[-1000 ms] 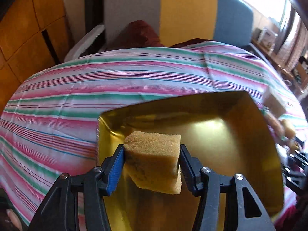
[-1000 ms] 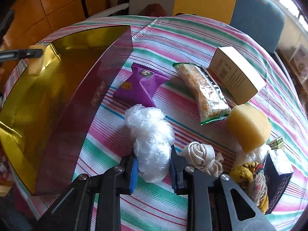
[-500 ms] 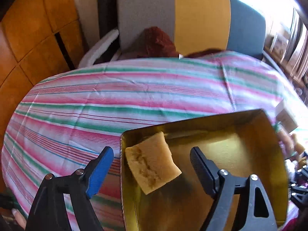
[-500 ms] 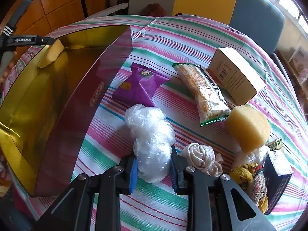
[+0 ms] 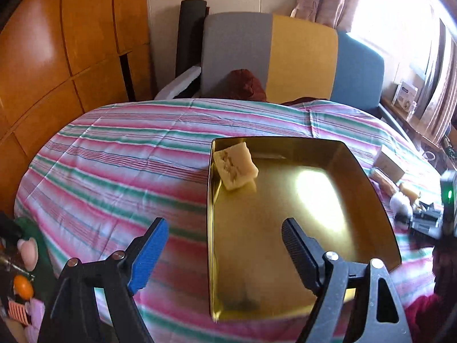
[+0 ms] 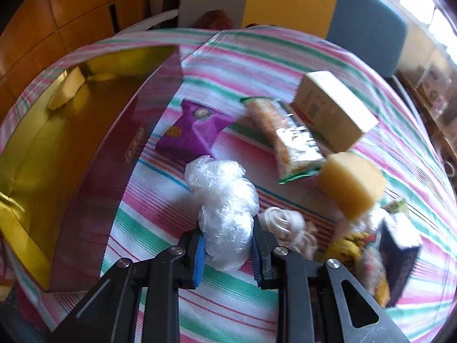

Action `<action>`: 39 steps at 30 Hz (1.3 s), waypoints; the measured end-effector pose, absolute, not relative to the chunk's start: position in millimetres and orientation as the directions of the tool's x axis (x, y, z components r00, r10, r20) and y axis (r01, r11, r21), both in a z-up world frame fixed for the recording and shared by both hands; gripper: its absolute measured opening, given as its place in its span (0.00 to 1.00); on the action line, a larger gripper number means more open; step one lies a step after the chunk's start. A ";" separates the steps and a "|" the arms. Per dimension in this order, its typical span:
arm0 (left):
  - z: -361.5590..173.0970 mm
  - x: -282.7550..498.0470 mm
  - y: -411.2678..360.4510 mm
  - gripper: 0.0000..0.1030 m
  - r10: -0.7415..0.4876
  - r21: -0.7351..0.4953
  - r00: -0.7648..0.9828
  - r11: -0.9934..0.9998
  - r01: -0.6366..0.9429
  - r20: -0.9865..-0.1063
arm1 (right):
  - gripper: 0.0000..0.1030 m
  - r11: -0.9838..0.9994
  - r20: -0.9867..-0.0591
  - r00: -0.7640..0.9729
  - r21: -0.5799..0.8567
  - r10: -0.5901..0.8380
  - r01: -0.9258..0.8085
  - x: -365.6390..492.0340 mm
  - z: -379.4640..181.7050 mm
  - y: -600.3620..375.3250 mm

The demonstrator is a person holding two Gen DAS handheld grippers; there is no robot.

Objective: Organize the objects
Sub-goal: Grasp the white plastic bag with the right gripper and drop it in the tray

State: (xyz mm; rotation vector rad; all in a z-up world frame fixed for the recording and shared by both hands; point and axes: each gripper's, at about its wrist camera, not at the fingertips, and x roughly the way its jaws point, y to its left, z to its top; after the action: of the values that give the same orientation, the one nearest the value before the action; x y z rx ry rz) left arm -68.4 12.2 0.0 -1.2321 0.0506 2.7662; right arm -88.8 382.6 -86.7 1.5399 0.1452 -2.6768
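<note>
One piece so far has made it into the gold box: a yellow sponge block leaning in its far left corner, and nothing else in there that I can see. Most of the job looks undone, since the rest lies out on the striped desk beside the box: a purple packet, a long snack wrapper, a cardboard carton, a second yellow sponge, a knot of white cord, and a jumble at the right edge, a dark carton among it, too blurred to sort out. The left gripper hangs over the near left side of the box, angled downward, its fingers spread wide with nothing between them. The right gripper points steeply down at the desk with its fingers pinched narrow around a crumpled clear plastic bag, which seems to rest on the cloth just beside the box wall. My guess is the bag goes in next.
</note>
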 end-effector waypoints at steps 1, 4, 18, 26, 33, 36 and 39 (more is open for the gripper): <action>-0.1 -61.1 10.4 0.80 0.086 -0.015 -0.669 -0.994 -0.111 -0.738 | 0.25 -0.997 -0.855 -0.519 -0.049 0.009 0.064 -85.5 -78.4 384.9; -0.6 -50.6 5.0 0.80 0.095 -0.025 -0.673 -0.993 -0.114 -0.734 | 0.25 -1.000 -0.824 -0.566 0.001 -0.009 0.015 -77.7 -52.3 387.7; -24.9 -44.8 -35.0 0.80 0.119 -0.099 -0.639 -0.993 -0.067 -0.760 | 0.26 -0.930 -0.823 -0.456 0.220 -0.339 0.293 -105.6 -31.0 219.8; -44.4 -47.0 -82.2 0.74 0.146 -0.206 -0.582 -0.978 0.038 -0.800 | 0.27 -0.923 -0.857 -0.348 0.328 -0.380 0.199 -165.0 -69.4 141.1; -50.3 -47.7 -86.0 0.74 0.181 -0.238 -0.575 -0.971 0.024 -0.798 | 0.36 -0.888 -0.840 -0.292 0.445 -0.458 0.112 -191.7 -87.0 117.9; -53.0 -46.8 -81.9 0.74 0.181 -0.233 -0.569 -0.972 0.018 -0.802 | 0.50 -0.871 -0.825 -0.281 0.472 -0.491 0.136 -185.2 -85.1 120.2; -51.5 -47.6 -79.0 0.74 0.179 -0.226 -0.569 -0.974 0.013 -0.803 | 0.54 -0.876 -0.819 -0.311 0.456 -0.482 0.157 -172.7 -77.2 131.5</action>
State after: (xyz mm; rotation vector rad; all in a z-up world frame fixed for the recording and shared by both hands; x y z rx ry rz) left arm -47.6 -79.0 -51.5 -1.4086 -0.3167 2.6833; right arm -172.7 131.5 -77.2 1.5413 -0.4118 -2.2242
